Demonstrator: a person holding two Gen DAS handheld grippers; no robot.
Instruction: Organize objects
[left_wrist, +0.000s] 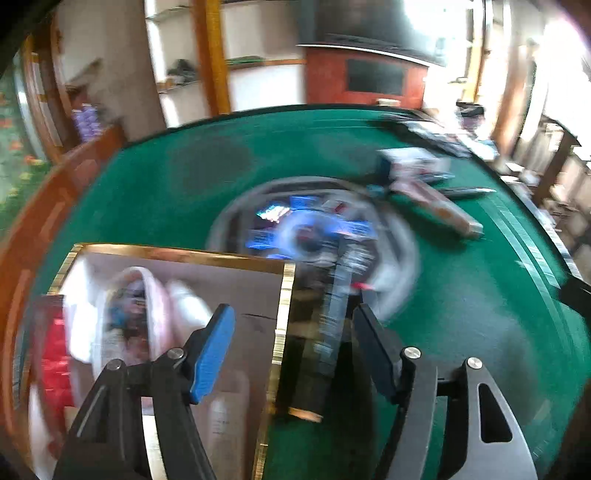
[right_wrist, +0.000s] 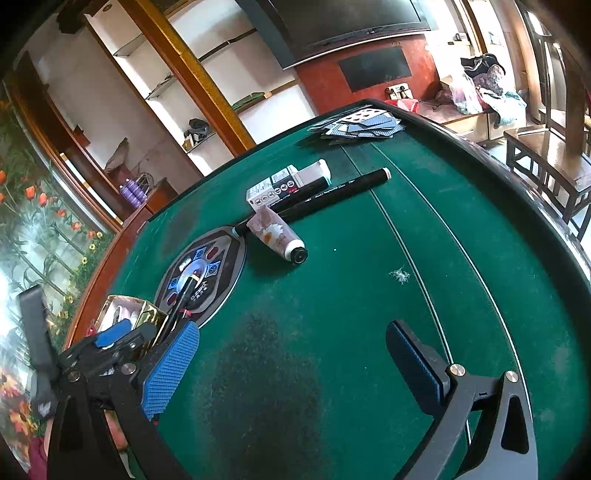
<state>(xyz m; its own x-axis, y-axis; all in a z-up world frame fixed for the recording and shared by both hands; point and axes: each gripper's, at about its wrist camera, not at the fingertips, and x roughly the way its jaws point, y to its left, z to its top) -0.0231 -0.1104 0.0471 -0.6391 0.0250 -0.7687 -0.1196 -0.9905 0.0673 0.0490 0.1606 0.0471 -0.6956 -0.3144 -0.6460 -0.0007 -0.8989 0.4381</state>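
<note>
My left gripper (left_wrist: 293, 332) is open over the right edge of a gold-rimmed box (left_wrist: 284, 325) that holds several tubes and packets. A dark pen-like stick (left_wrist: 332, 325) lies between the jaws, leaning against the box wall; the view is blurred, so contact is unclear. In the right wrist view the box (right_wrist: 147, 312) and the left gripper (right_wrist: 140, 336) show at far left, with the dark stick (right_wrist: 181, 299) rising from them. My right gripper (right_wrist: 291, 354) is open and empty above bare green felt. A cream tube (right_wrist: 275, 232), two black markers (right_wrist: 332, 195) and a small carton (right_wrist: 273, 186) lie mid-table.
A round control panel (right_wrist: 207, 269) with blue lights sits in the green table (right_wrist: 369, 295). Playing cards (right_wrist: 360, 125) lie scattered at the far edge. Shelves, a television and chairs stand beyond the table.
</note>
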